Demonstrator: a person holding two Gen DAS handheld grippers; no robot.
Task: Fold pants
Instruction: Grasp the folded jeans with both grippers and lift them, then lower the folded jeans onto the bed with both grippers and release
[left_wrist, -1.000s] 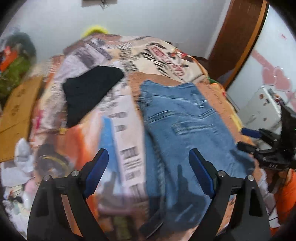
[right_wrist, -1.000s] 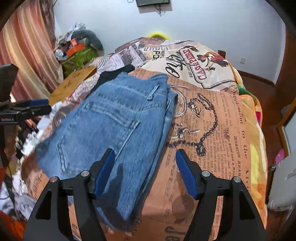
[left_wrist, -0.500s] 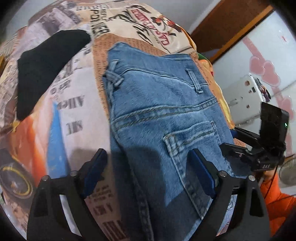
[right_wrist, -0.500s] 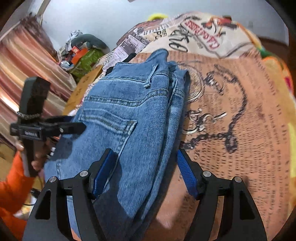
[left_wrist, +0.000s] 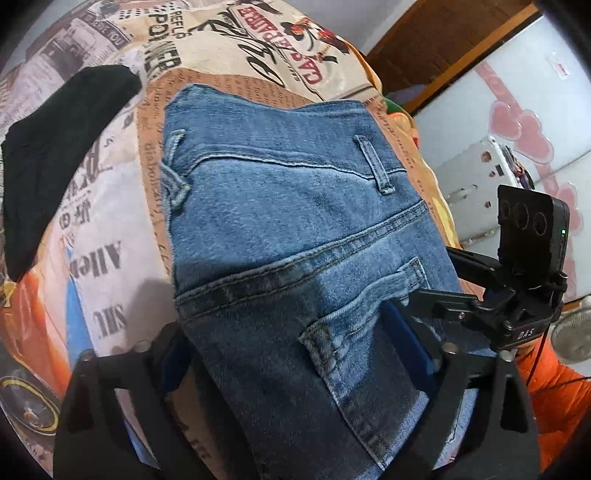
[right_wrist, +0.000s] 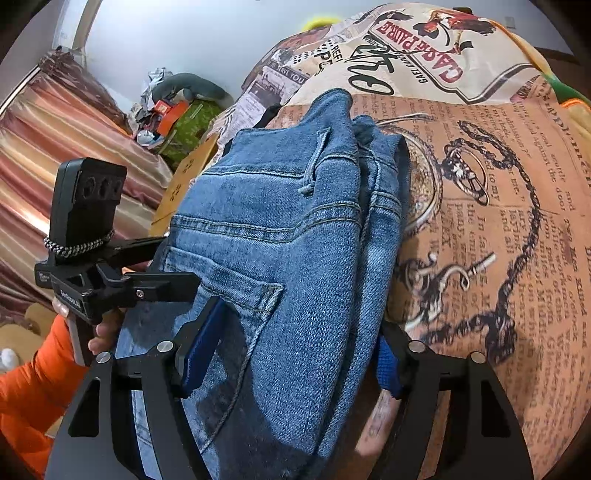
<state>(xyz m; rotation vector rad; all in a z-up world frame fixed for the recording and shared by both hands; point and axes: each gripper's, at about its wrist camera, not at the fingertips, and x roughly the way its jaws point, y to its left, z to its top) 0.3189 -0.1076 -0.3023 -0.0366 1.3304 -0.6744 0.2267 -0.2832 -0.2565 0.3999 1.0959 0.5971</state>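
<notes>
Blue jeans (left_wrist: 295, 229) lie folded on the printed bedspread (left_wrist: 110, 206), back pocket up. My left gripper (left_wrist: 288, 339) straddles their near left edge: one pad sits beside and below the edge, the other rests over the pocket. Its jaws are closing and do not pinch the denim. In the right wrist view the jeans (right_wrist: 295, 229) show their thick folded side. My right gripper (right_wrist: 299, 325) has one pad on top of the denim and one at the fold's outer edge; its jaws are closing with the fold between them. Each gripper shows in the other's view, right gripper (left_wrist: 443, 280) and left gripper (right_wrist: 162, 264).
A black garment (left_wrist: 55, 147) lies on the bed left of the jeans. A white appliance (left_wrist: 480, 184) and a wooden door stand past the bed's right side. A striped curtain (right_wrist: 55, 147), cardboard (right_wrist: 184, 173) and a green pile (right_wrist: 184, 122) are on the left. Orange sleeves (right_wrist: 29, 387) hold the grippers.
Both grippers came down and in towards the jeans, tipping further downward. The denim's edges, earlier ahead of the fingers, now lie between them. The jeans themselves have not shifted.
</notes>
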